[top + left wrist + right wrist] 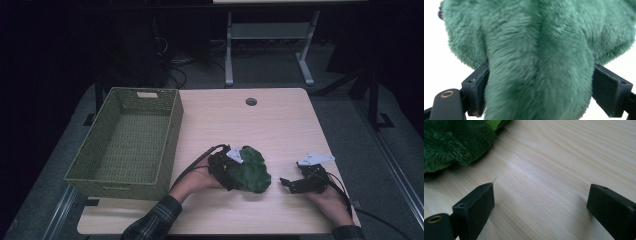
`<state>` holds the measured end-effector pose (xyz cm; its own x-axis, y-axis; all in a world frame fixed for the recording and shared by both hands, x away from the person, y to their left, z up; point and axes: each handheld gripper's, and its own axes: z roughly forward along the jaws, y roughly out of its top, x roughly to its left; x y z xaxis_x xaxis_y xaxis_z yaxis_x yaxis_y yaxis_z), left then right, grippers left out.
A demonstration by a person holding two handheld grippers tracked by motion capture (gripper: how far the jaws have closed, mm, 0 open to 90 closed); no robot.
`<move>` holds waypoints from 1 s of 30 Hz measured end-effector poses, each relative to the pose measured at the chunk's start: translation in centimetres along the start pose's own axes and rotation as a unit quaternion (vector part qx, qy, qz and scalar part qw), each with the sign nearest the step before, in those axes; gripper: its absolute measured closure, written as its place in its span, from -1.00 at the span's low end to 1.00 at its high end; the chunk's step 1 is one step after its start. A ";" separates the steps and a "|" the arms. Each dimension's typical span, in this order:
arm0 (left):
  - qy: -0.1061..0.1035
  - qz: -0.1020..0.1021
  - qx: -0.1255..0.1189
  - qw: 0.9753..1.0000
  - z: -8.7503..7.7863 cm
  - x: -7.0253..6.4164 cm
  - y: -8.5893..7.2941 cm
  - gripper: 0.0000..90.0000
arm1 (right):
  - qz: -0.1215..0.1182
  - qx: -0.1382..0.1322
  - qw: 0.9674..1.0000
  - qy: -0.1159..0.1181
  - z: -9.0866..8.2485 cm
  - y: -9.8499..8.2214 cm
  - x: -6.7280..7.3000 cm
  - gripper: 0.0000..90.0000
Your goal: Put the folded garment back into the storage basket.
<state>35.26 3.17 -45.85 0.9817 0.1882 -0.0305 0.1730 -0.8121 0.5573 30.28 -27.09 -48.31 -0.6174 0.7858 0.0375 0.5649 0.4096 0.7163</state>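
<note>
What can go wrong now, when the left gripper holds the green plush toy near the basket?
1. The left gripper pinches only a fold of the green plush toy, so the soft fur may slip out when lifted.
2. The toy's loose bulk may catch on the rim of the basket on the way in.
3. The open right gripper rests close by, so the hanging toy might brush it.

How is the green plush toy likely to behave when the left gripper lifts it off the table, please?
The green plush toy looks soft and furry, so it will probably sag and flop around the left gripper, whose jaws pinch just one fold. It likely weighs little for its bulk. The fur bulging between the pads suggests it compresses, so it could slip.
</note>
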 end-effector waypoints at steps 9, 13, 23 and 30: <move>0.003 -0.001 0.001 1.000 -0.1 -0.1 0.0 -0.42 | 0.000 0.000 1.000 0.000 0.0 0.0 0.0 -0.84; 0.005 -0.002 -0.010 1.000 -0.2 -0.3 -0.1 -0.11 | 0.000 0.000 1.000 0.000 0.0 0.0 0.0 -0.84; -0.001 -0.008 -0.011 1.000 -0.5 -0.5 0.0 0.40 | -0.001 0.001 1.000 -0.002 0.0 0.0 0.0 -0.84; -0.003 -0.025 -0.024 0.999 -1.3 -0.2 0.0 0.46 | -0.002 0.001 1.000 -0.002 0.0 0.0 0.0 -0.84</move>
<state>34.99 3.87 -44.77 0.9723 0.2245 -0.0649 0.2184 -0.7741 0.5942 30.33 -27.10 -48.30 -0.6172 0.7861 0.0329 0.5639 0.4129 0.7152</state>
